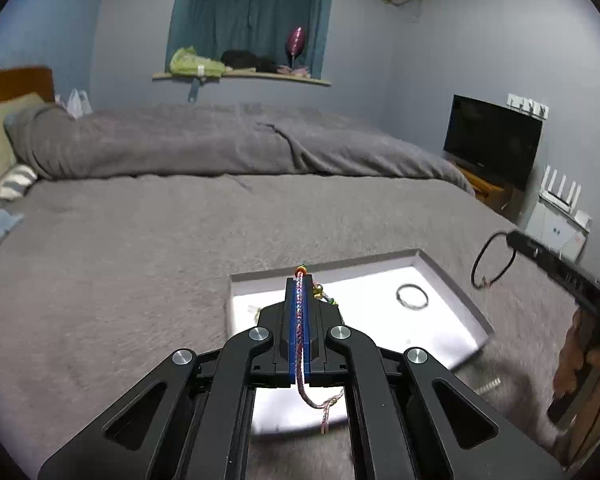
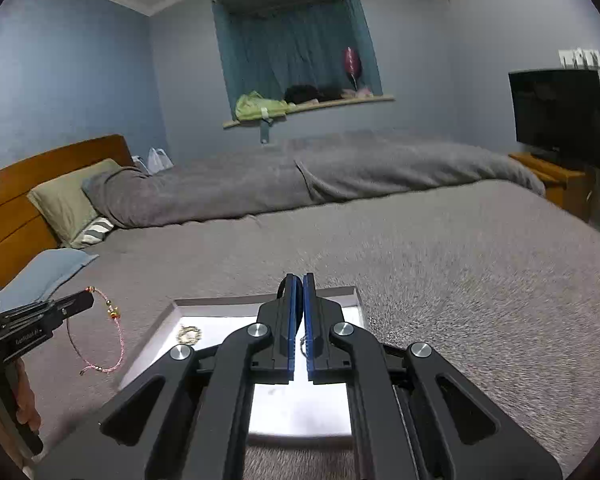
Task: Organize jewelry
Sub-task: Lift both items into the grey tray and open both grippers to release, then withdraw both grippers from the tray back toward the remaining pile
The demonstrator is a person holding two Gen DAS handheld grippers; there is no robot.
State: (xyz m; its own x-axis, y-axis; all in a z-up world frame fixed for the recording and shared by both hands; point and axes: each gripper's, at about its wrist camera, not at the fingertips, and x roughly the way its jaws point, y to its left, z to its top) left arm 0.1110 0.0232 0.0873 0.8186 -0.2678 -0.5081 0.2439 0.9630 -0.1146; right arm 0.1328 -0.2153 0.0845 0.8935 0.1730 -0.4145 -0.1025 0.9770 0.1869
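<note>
Left fingers (image 1: pixel 299 280) pinch pink cord bracelet (image 1: pixel 299 312); right fingers (image 2: pixel 299 280) clamp black ring (image 1: pixel 494 260)

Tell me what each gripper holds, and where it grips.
The left gripper pinches the pink braided bracelet along its cord. The right gripper pinches the black ring bracelet at its rim.

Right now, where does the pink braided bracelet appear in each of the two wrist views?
Left wrist view: the pink braided bracelet runs along the centre, clamped between the left hand-held gripper fingers, above the white tray.
Right wrist view: it hangs as a loop at far left, left of the tray.
Shared landmark: the white tray.
</note>
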